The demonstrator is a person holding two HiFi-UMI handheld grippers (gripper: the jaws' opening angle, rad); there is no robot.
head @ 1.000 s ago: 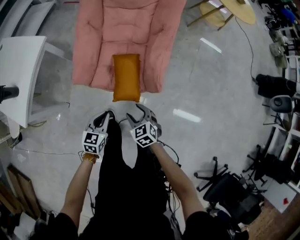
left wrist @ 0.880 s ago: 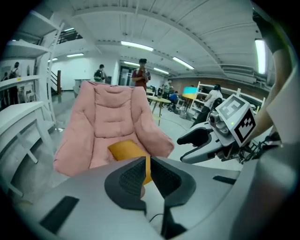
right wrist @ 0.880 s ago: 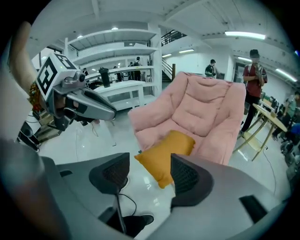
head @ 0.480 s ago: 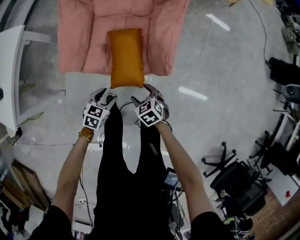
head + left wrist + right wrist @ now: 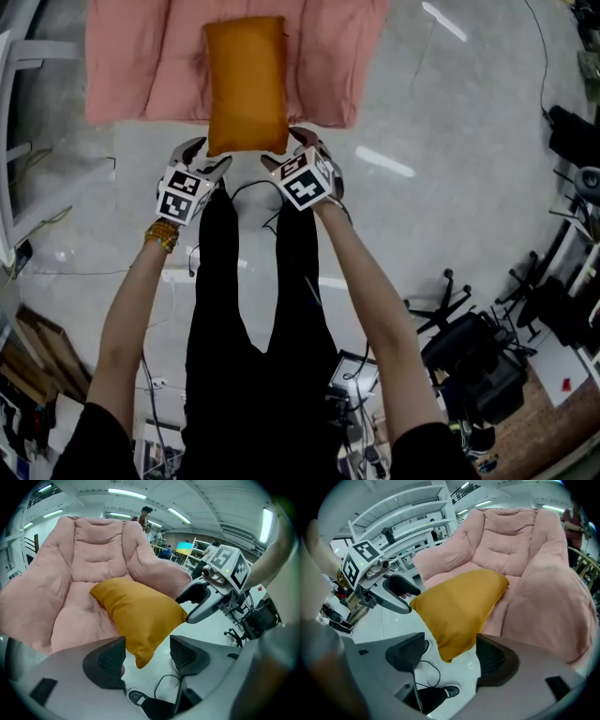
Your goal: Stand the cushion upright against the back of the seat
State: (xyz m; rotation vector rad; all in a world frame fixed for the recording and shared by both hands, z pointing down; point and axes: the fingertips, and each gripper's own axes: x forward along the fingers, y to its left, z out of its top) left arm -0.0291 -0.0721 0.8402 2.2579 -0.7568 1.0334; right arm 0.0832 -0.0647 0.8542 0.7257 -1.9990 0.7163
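Observation:
A mustard-orange cushion [image 5: 246, 84] lies flat on the seat of the pink armchair [image 5: 122, 66], its near end overhanging the seat's front edge. My left gripper [image 5: 204, 156] is at the cushion's near left corner, my right gripper [image 5: 288, 150] at its near right corner. Both sets of jaws are opening. In the left gripper view the cushion's corner [image 5: 140, 616] hangs between the wide jaws [image 5: 147, 651] with no pad touching it. The right gripper view shows the same: the corner [image 5: 459, 606] is between spread pads [image 5: 450, 656], untouched. The chair back [image 5: 515, 545] rises behind.
A white table [image 5: 9, 141] stands at the left. Black office chairs [image 5: 469, 356] and clutter fill the right side. Cables [image 5: 253, 192] lie on the grey floor by the person's black-clad legs [image 5: 244, 309] and shoe [image 5: 136, 698].
Both grippers have dropped and moved forward to the cushion's near corners, and their jaws have spread wider. The cushion has not moved on the seat.

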